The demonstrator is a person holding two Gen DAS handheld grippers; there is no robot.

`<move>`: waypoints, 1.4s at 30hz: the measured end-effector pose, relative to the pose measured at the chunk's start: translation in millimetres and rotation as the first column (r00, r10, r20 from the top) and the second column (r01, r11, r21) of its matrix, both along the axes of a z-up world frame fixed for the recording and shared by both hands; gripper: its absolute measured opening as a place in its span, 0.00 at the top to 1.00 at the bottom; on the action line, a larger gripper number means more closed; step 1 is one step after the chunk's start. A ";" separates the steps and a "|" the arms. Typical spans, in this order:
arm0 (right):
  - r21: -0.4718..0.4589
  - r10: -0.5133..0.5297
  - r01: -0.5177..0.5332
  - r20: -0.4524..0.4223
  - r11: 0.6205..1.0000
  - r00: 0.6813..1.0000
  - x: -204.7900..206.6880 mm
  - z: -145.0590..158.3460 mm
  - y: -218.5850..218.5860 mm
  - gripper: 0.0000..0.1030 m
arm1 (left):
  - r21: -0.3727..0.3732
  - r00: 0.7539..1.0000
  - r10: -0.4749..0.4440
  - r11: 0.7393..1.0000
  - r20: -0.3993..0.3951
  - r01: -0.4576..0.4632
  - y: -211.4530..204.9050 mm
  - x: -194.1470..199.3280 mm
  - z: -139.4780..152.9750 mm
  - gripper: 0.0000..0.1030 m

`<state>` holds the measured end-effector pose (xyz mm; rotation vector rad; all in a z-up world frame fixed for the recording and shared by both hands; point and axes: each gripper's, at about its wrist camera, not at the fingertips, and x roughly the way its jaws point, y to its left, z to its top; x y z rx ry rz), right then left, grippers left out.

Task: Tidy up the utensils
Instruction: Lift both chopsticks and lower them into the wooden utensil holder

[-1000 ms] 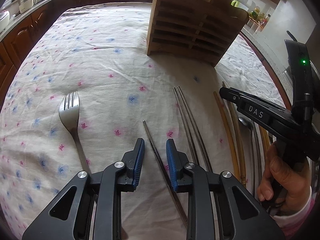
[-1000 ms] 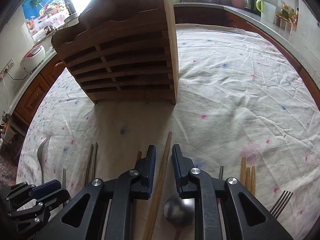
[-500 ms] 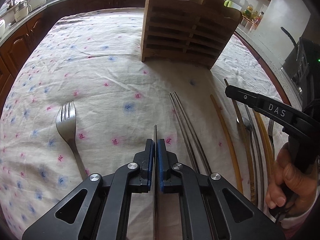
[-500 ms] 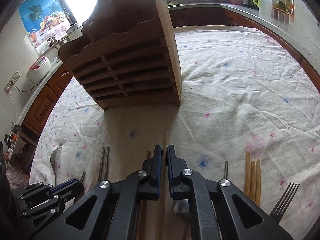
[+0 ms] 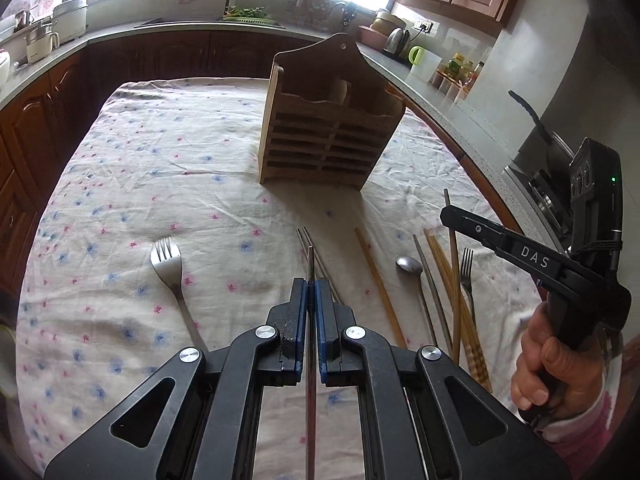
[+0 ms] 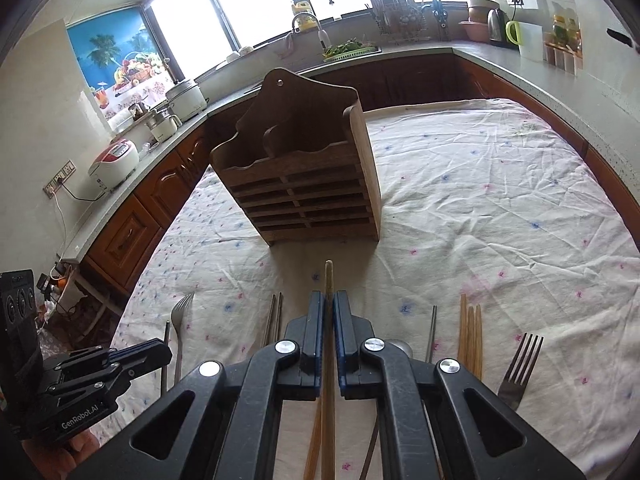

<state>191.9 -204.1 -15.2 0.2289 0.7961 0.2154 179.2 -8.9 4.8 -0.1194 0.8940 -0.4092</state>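
Observation:
My left gripper (image 5: 311, 286) is shut on a metal chopstick (image 5: 311, 264) and holds it above the flowered tablecloth. My right gripper (image 6: 329, 300) is shut on a wooden chopstick (image 6: 329, 280), also lifted; it shows from the side in the left wrist view (image 5: 450, 216). The wooden utensil holder (image 5: 324, 136) stands upright ahead of both, also in the right wrist view (image 6: 308, 176). On the cloth lie a fork (image 5: 168, 264), a pair of metal chopsticks (image 5: 320, 264), a wooden chopstick (image 5: 376, 276), a spoon (image 5: 410, 266), a bundle of wooden chopsticks (image 5: 456, 300) and a second fork (image 6: 520, 364).
The table (image 6: 500, 184) is covered by a wrinkled cloth. Kitchen counters (image 6: 520, 68) with cabinets run round the back and both sides, carrying pots, a rice cooker (image 6: 114, 160), a kettle and jars. A sink (image 5: 224, 20) sits under the windows.
Both grippers closed on their chopsticks, the left on the metal one and the right on the wooden one, then rose away from the cloth so the holder looks farther off.

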 end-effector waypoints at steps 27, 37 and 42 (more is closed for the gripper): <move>0.029 0.022 -0.029 0.229 0.999 0.973 -42.2 86.5 -3.8 0.95 | -0.195 0.977 0.033 0.981 0.209 0.009 40.1 -32.2 76.9 0.97; 0.047 0.002 -0.016 0.288 0.999 0.958 -28.2 104.3 -11.5 0.95 | -0.219 0.961 0.059 0.976 0.271 0.002 40.5 -14.9 99.1 0.97; 0.056 -0.018 -0.002 0.348 0.998 0.937 -11.6 128.3 -16.3 0.95 | -0.235 0.935 0.082 0.972 0.344 0.001 39.5 6.0 125.2 0.97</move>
